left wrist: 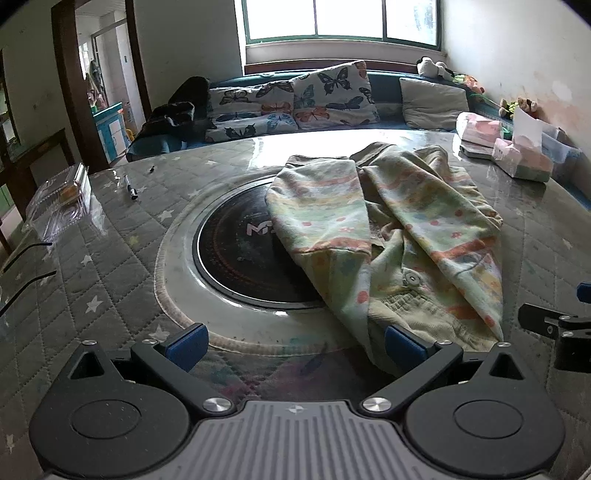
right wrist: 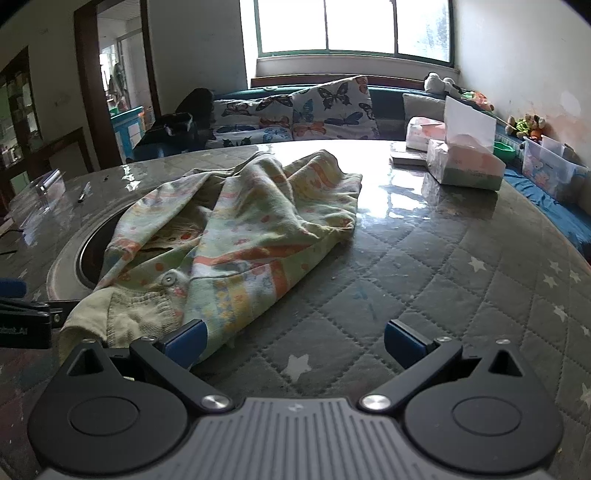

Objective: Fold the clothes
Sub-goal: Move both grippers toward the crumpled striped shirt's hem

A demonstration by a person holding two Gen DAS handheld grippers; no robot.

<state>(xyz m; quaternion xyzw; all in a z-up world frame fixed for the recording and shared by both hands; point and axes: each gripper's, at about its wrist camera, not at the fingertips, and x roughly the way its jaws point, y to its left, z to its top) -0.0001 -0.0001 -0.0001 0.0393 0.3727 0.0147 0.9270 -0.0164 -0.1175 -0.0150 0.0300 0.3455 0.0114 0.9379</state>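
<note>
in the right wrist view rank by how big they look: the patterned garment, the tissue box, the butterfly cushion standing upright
1. patterned garment, by far
2. butterfly cushion
3. tissue box, close to the cushion in apparent size; it sits nearer the camera, so this order is unsure

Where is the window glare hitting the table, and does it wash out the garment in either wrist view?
Left wrist view: glare on the table lies beyond the garment, which stays readable; the window is blown out. Right wrist view: bright reflections right of the garment, near the tissue box; fabric pattern clear. Both views bend at the edges.
</note>
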